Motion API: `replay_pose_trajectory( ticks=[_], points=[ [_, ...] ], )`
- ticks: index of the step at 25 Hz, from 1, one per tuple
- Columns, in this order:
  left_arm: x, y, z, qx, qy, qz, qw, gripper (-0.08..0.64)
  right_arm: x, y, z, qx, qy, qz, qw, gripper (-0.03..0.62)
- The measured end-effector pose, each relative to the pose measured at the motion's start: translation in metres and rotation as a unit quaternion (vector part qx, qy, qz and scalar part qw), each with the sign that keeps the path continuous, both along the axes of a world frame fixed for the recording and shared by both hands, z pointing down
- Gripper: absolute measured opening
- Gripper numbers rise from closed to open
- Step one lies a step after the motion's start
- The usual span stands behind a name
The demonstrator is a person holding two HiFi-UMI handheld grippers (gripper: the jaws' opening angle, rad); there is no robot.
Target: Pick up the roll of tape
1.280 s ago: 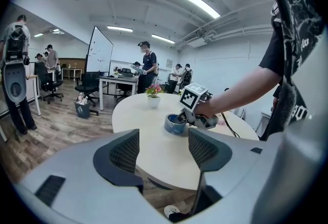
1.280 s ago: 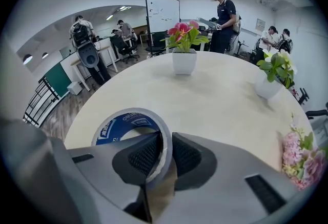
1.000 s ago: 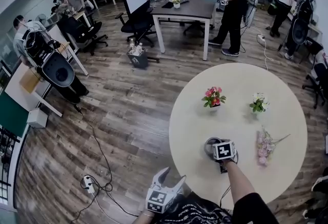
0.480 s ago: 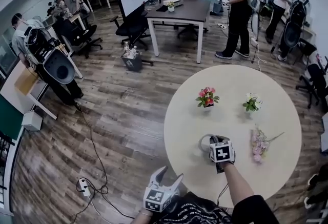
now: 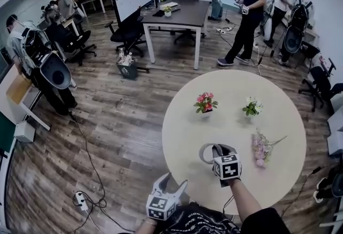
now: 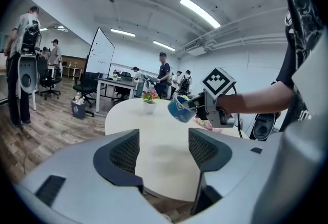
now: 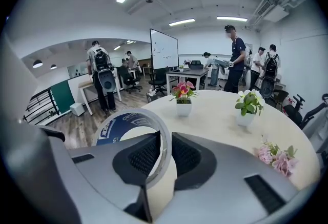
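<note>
The roll of tape [image 7: 134,126], a grey ring with a blue printed core, hangs clear of the round white table [image 5: 185,131]. My right gripper [image 7: 165,155] is shut on its wall, one pad inside the ring and one outside. In the head view the roll of tape [image 5: 206,151] shows left of the right gripper's marker cube, above the table's near part. The left gripper view has the tape [image 6: 179,109] lifted in the air. My left gripper [image 6: 163,150] stands open and holds nothing, off the table's near edge, low in the head view [image 5: 166,195].
On the table stand a small pot of pink flowers [image 5: 204,103], a pot of white flowers [image 5: 251,106] and a loose pink bouquet [image 5: 261,147]. Beyond are wood floor, a dark desk [image 5: 174,13], office chairs, a whiteboard and several people. A power strip [image 5: 81,201] lies on the floor.
My right gripper has risen from the tabletop with the tape roll in it. The head view has shifted, so the table sits further left. The left gripper has stayed put.
</note>
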State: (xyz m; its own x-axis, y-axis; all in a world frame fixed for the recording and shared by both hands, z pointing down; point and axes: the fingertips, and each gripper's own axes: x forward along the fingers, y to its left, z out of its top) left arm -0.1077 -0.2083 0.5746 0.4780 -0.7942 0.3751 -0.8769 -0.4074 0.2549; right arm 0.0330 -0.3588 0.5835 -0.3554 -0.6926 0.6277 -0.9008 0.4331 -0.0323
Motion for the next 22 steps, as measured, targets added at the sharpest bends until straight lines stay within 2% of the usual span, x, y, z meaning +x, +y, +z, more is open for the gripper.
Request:
replay_pose_trajectory(
  ticks=[7, 14, 22],
  points=[
    [0.012, -0.002, -0.002, 0.006, 0.007, 0.011, 0.9999, 0.314, 0.009, 0.024, -0.026, 0.033, -0.007, 0.009, 0.999, 0.075],
    [0.019, -0.005, -0.004, 0.015, 0.013, 0.013, 0.9997, 0.314, 0.026, 0.05, -0.035, 0.047, -0.019, 0.037, 0.998, 0.075],
    [0.034, -0.005, -0.008, 0.025, 0.014, 0.037, 0.9989, 0.314, 0.043, 0.093, -0.032, 0.048, -0.04, 0.071, 0.996, 0.075]
  ],
)
